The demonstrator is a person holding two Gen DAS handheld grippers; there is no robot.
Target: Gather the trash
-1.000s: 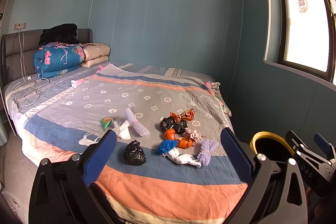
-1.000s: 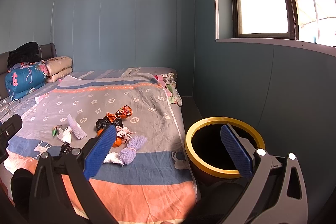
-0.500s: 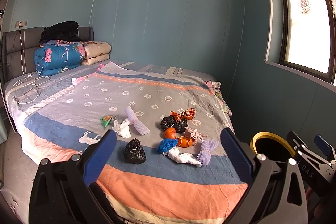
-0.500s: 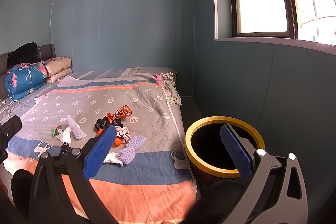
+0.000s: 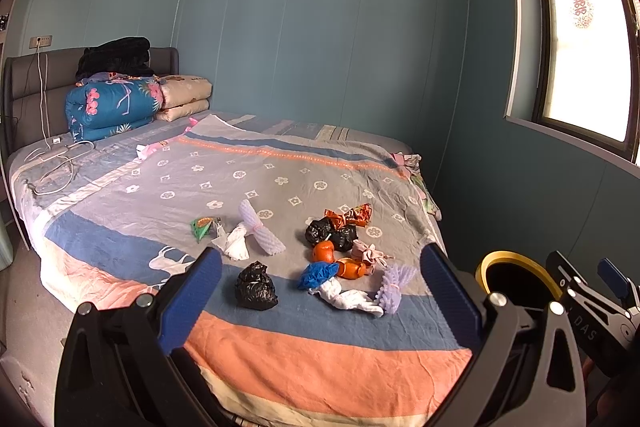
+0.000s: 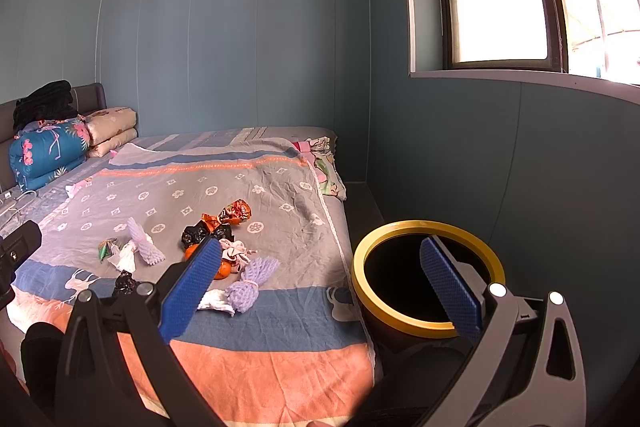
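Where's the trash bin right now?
The trash bin stands on the floor at the bed's right front corner, beside the wall; the left wrist view shows it at the lower right.

The left claw is held level with its two blue-padded fingers spread wide apart and nothing between them. The right claw has the same pose: its blue-padded fingers stand well apart and hold nothing. In the left wrist view the right claw shows at the right edge, just beside the left one and about level with it. In the right wrist view a black part of the left claw shows at the left edge.
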